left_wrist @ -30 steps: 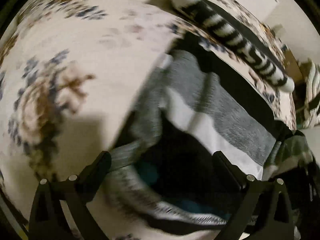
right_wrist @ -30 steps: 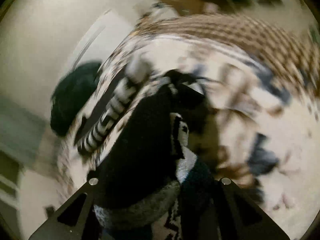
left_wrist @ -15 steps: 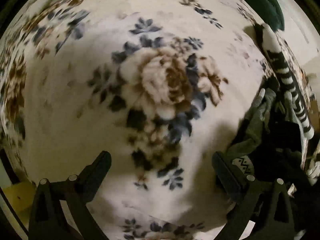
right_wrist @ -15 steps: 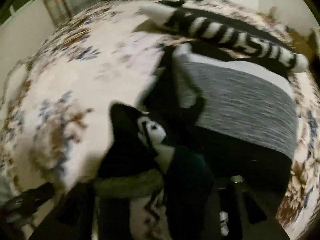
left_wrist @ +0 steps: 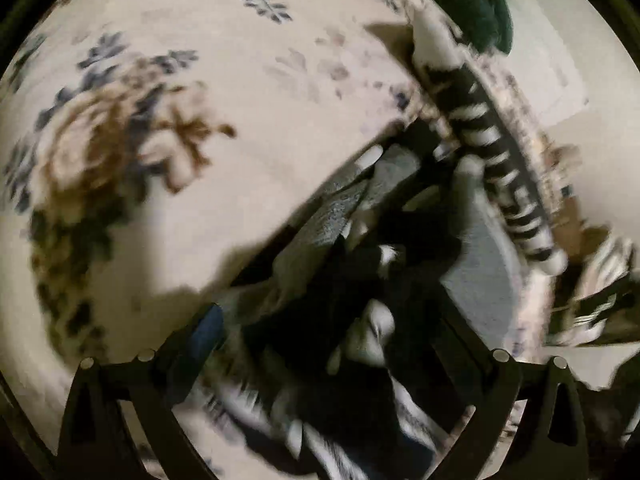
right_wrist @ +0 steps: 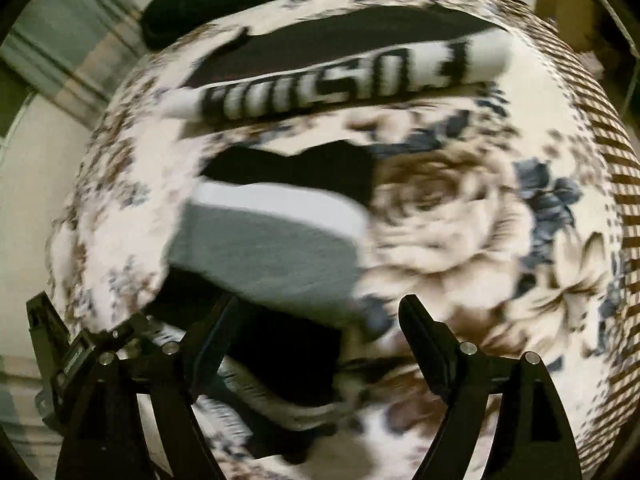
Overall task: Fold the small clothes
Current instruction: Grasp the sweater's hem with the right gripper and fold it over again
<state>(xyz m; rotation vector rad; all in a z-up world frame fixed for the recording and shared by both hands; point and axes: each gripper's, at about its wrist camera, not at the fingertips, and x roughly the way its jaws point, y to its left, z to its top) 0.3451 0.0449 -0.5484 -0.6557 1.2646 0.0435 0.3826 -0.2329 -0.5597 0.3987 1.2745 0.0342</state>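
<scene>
I work over a bed covered with a floral blanket (right_wrist: 460,216), cream with brown and blue roses. On it, near the far edge, lies a long black and white striped piece (right_wrist: 340,80) on top of a flat black cloth. Closer to me is a folded garment with grey, white and black bands (right_wrist: 272,248), which looks already done. Nearest to me is a loose heap of small dark clothes (left_wrist: 360,300) with white and patterned parts, just beside the folded one; both views are blurred, so I cannot count the pieces.

I judge that I am between two folds: one piece is put down and the next must be chosen. My right tool (right_wrist: 316,340) is opening, with nothing pressed between its fingers. My left tool (left_wrist: 324,344) is wide but closing slightly above the heap, not gripping yet. Next I should take one single piece by its edge and pull it onto the free blanket.
</scene>
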